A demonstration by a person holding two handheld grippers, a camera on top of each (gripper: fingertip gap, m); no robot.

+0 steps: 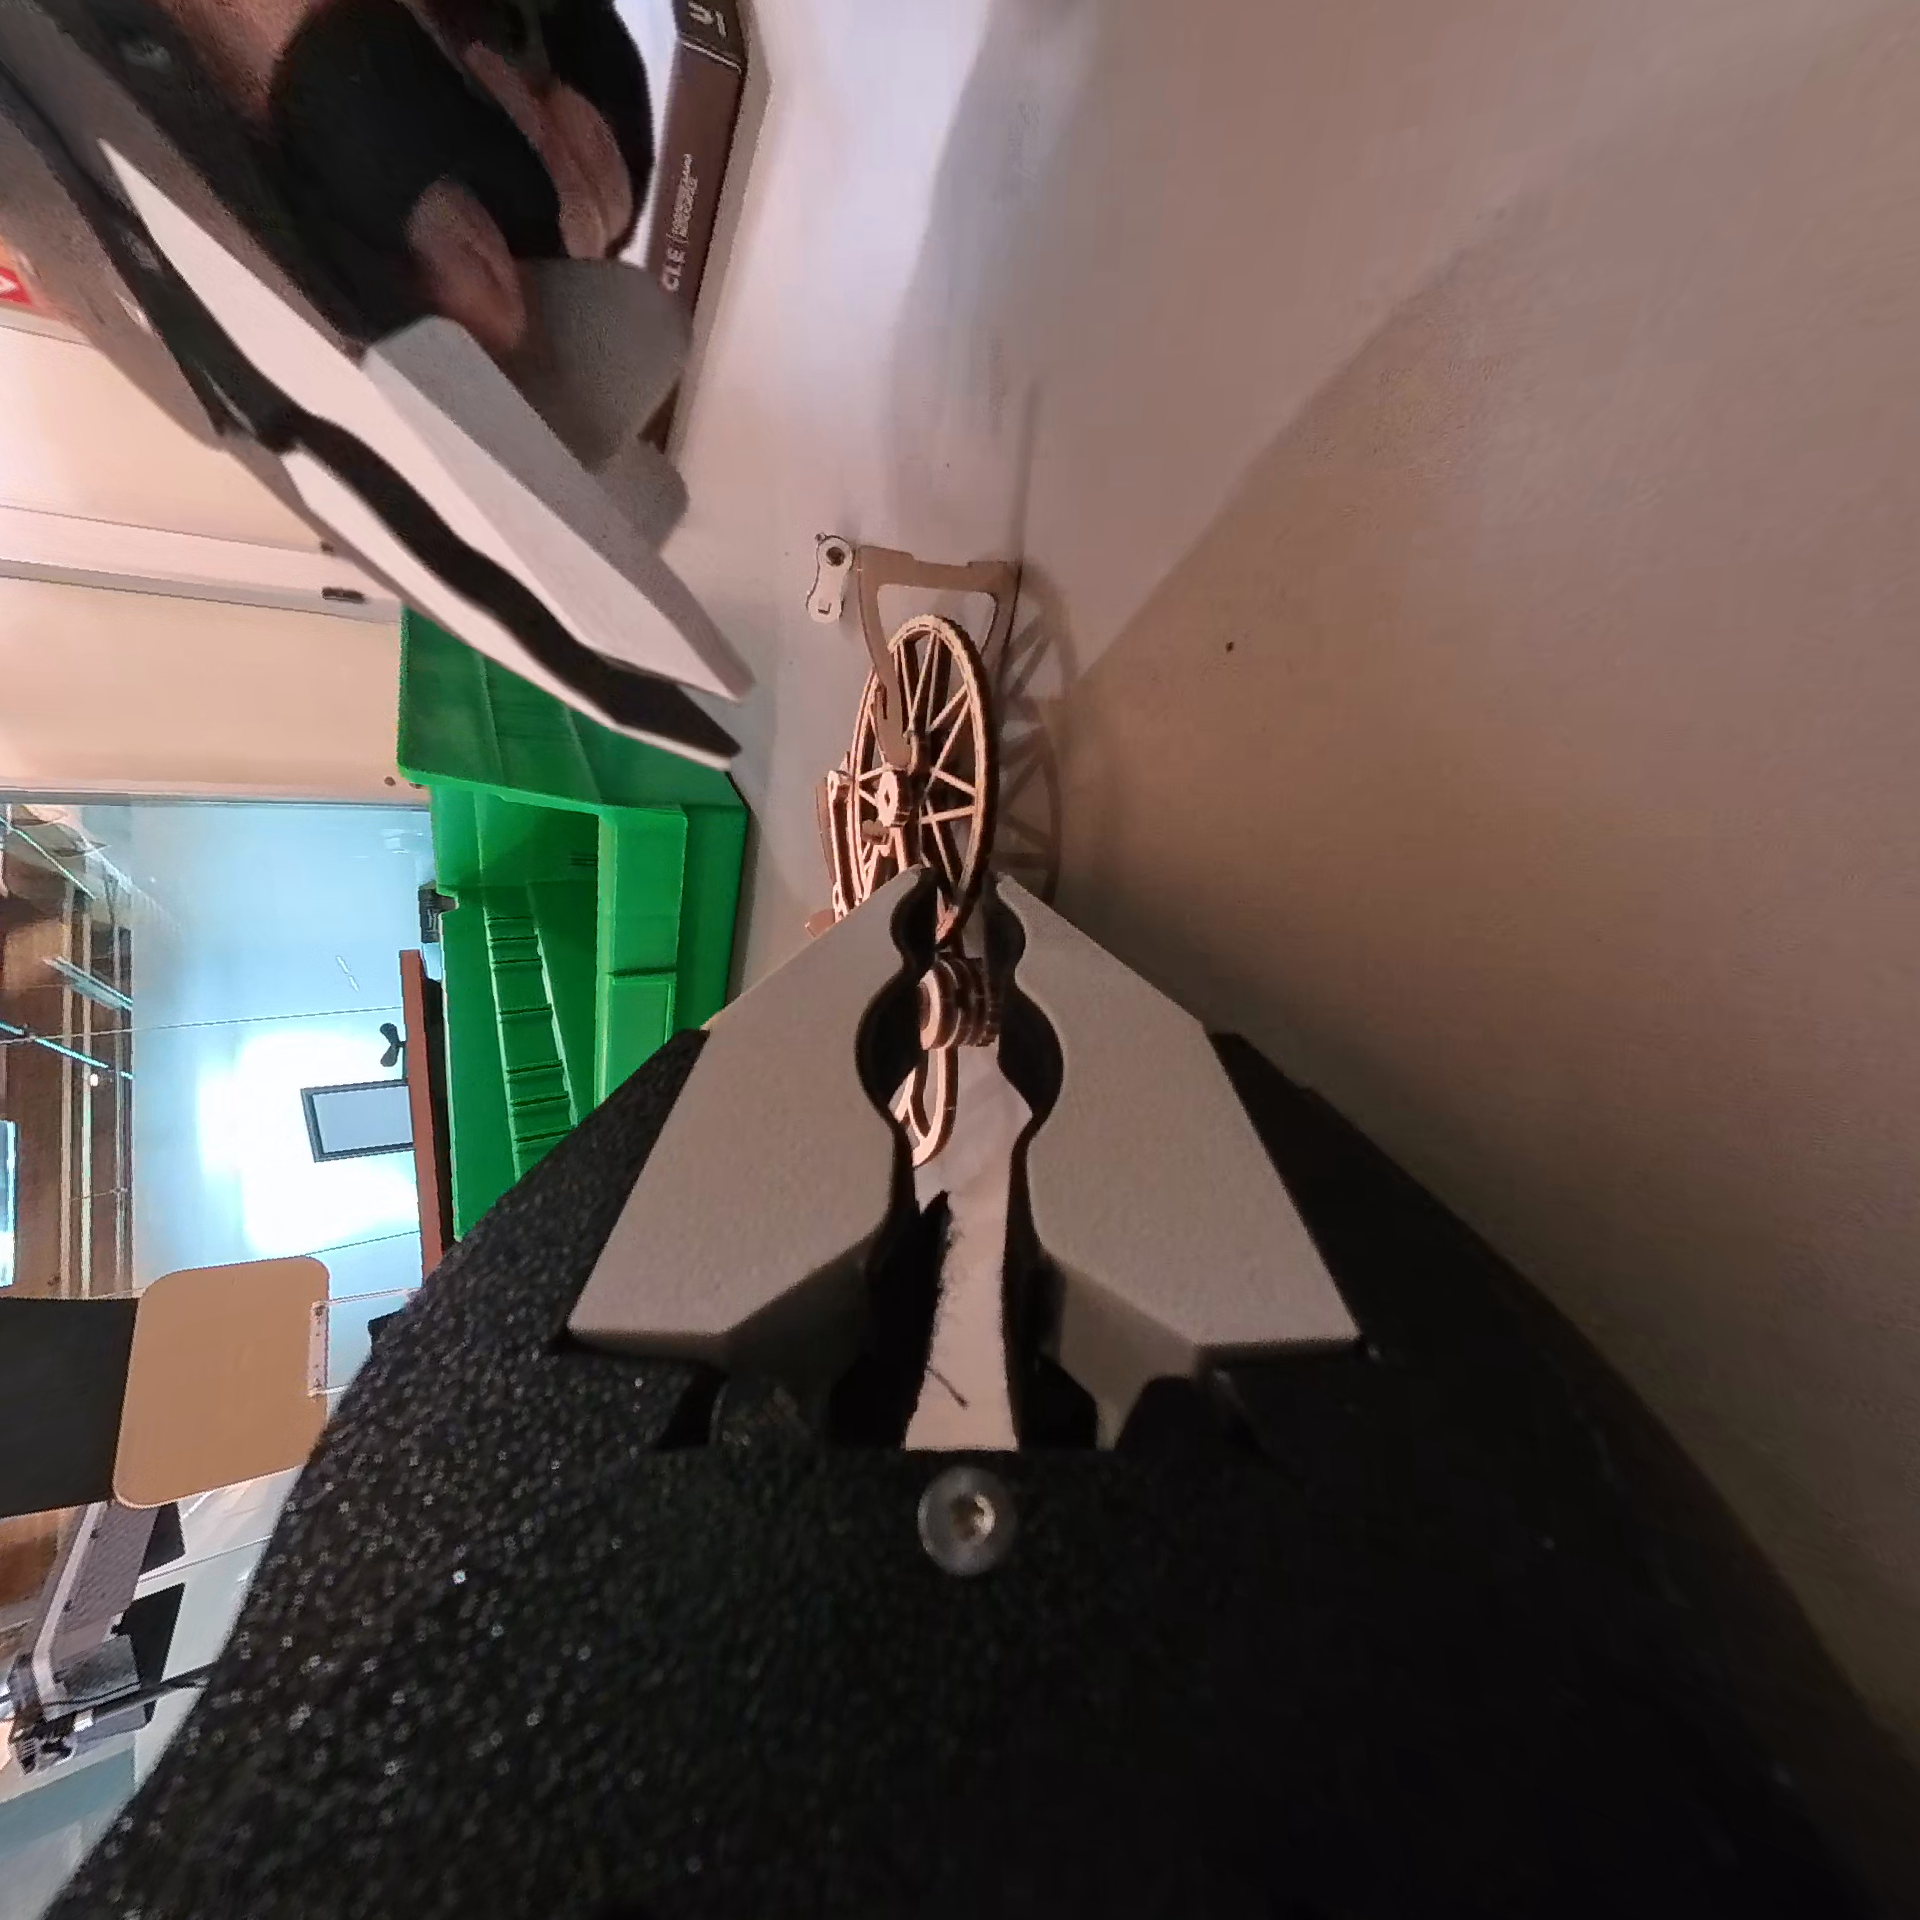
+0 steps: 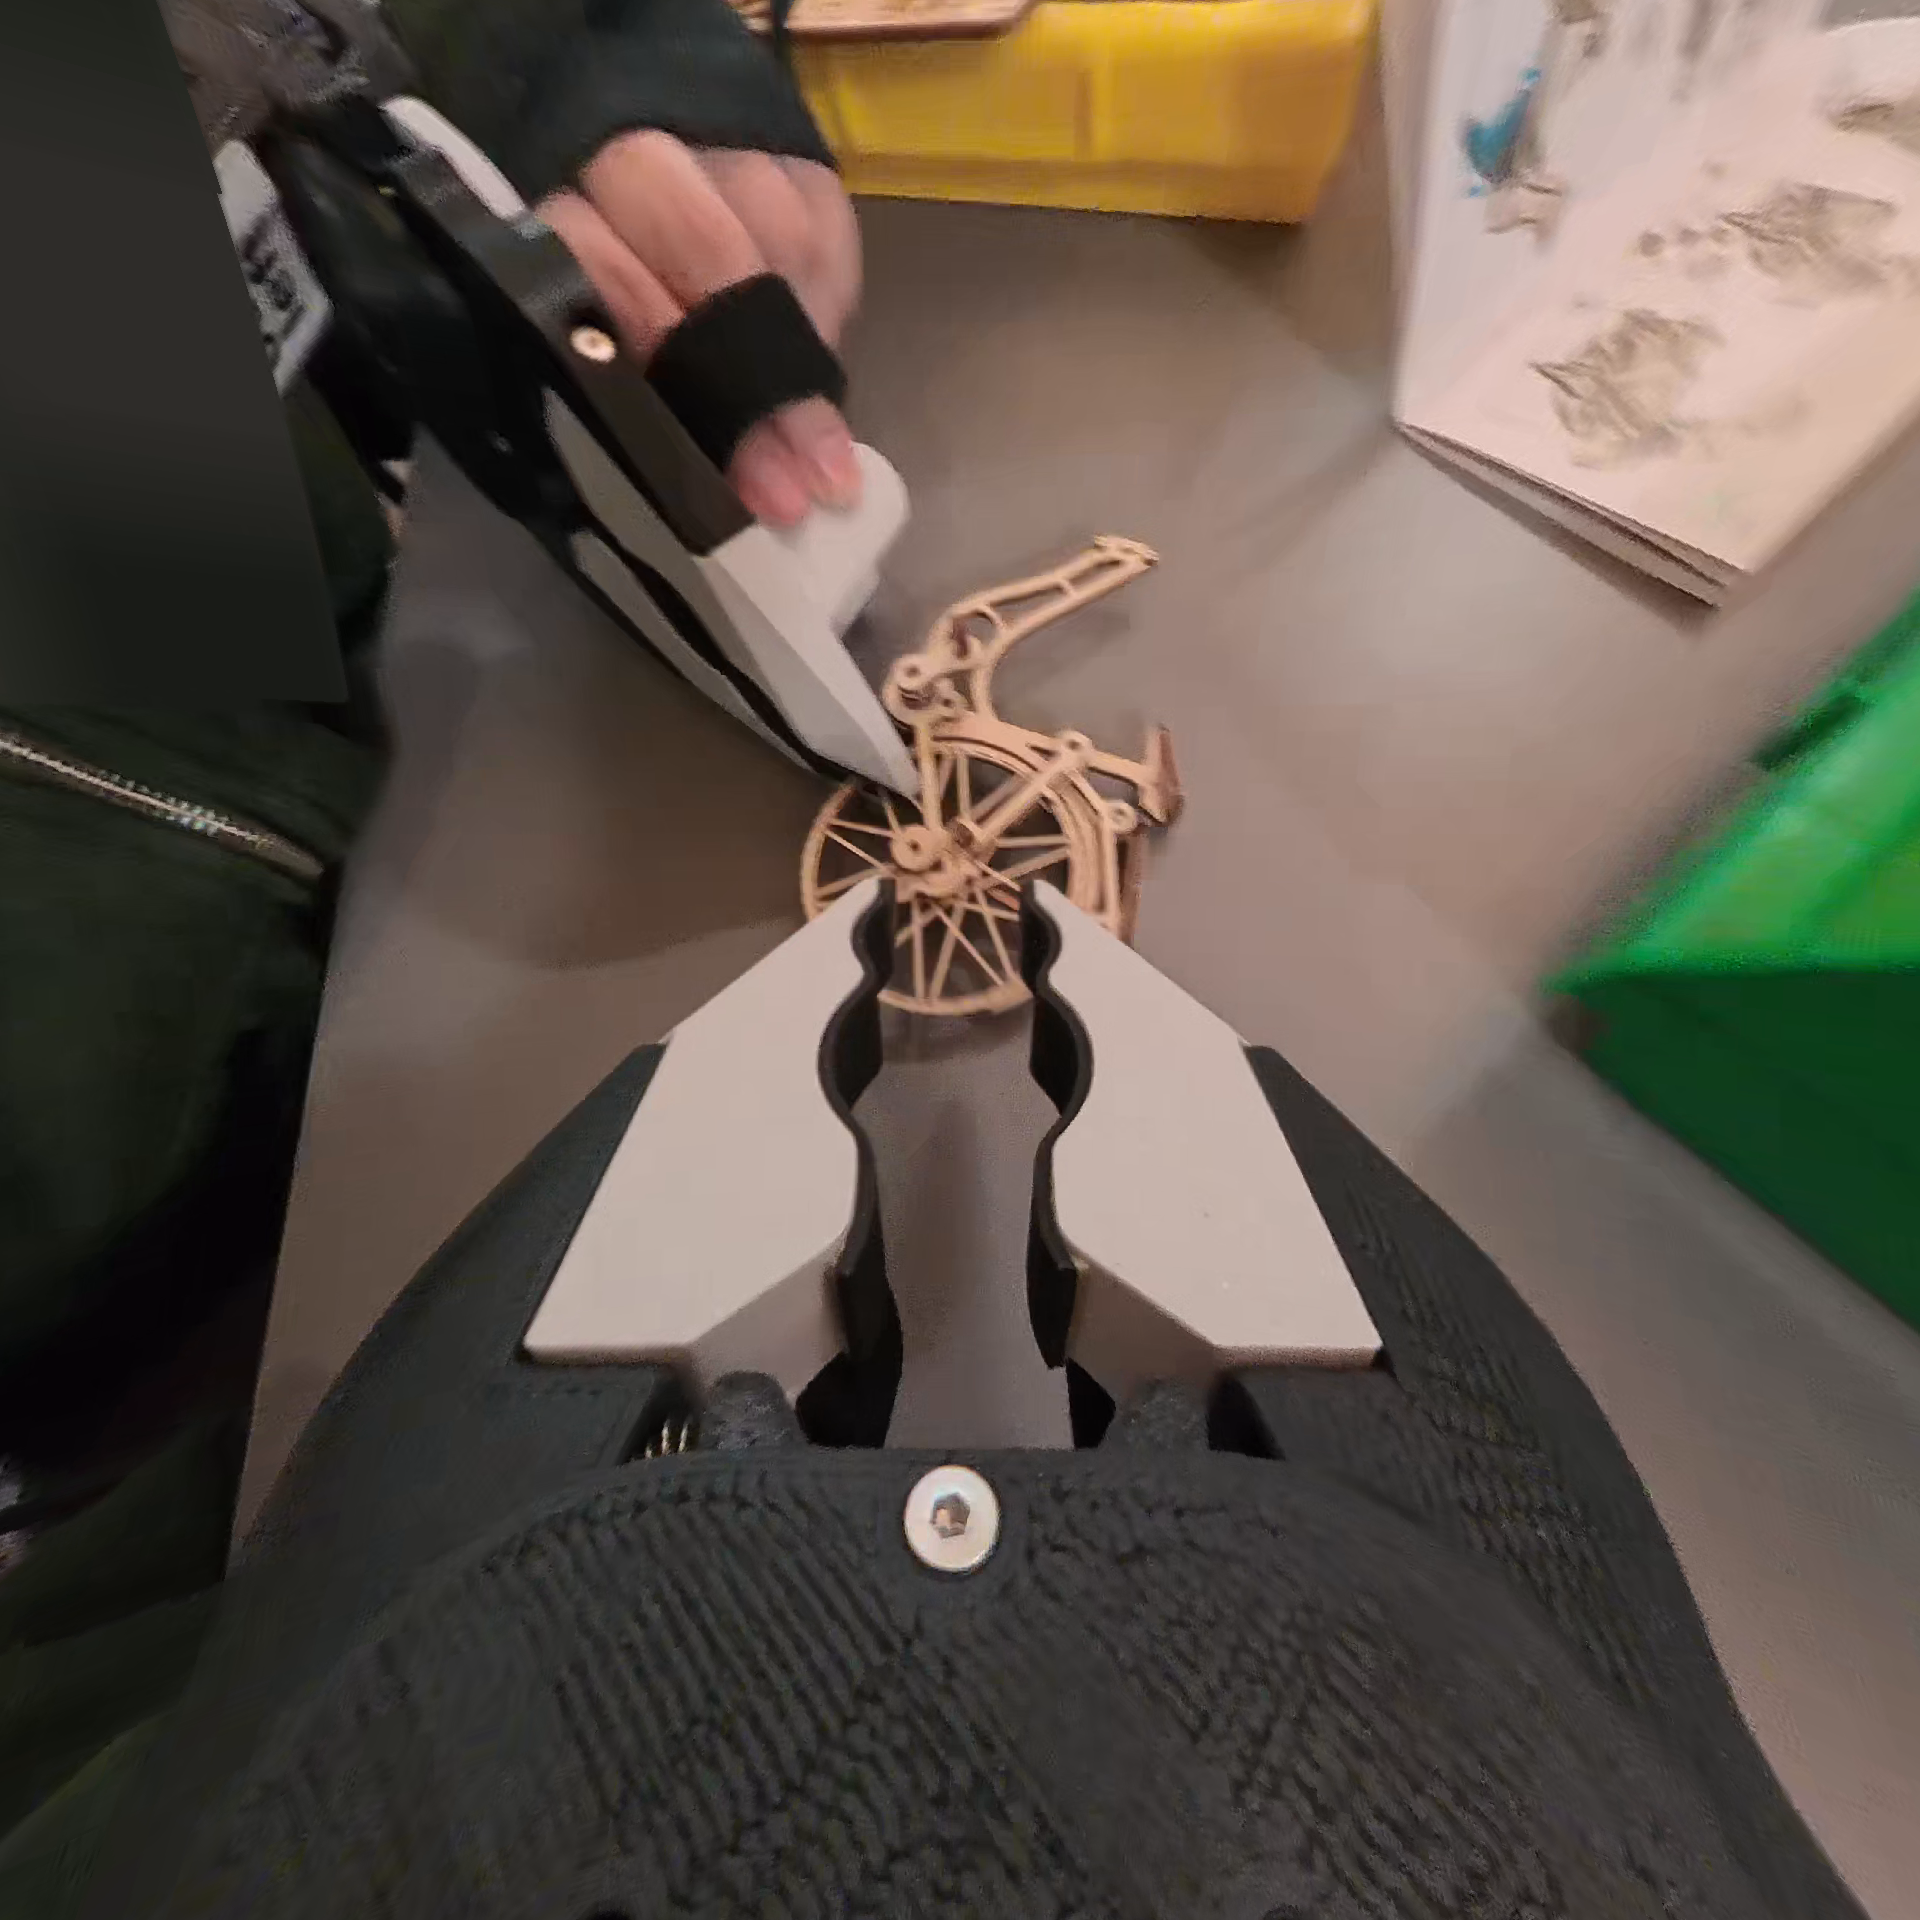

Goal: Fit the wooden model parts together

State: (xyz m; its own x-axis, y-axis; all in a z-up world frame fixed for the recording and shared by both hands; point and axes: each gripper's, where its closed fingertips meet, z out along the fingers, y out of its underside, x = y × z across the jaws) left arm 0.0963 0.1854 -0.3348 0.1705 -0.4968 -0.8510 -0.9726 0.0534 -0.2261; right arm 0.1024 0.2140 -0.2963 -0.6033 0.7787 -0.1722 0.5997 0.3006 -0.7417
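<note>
A wooden bicycle model (image 2: 997,831) with spoked wheels and a curved frame rests on the grey table (image 2: 1351,727). My left gripper (image 1: 956,888) is shut on the model (image 1: 925,769), with a wheel rim and a small hub stack between its fingers. In the right wrist view the left gripper (image 2: 894,779) comes in from the upper left and pinches the rear wheel. My right gripper (image 2: 956,899) is open and empty, its tips just in front of the near wheel and not touching it. In the left wrist view it (image 1: 727,717) hangs to the upper left of the model.
A small pale loose part (image 1: 831,584) lies beyond the model. A green bin (image 2: 1766,914) stands on the right, a yellow bin (image 2: 1091,104) at the back and an open booklet (image 2: 1662,260) at the back right. A brown box (image 1: 696,156) stands farther off. A person's hand (image 2: 727,260) holds the left gripper. My right fingertips sit around 6 cm from my left ones.
</note>
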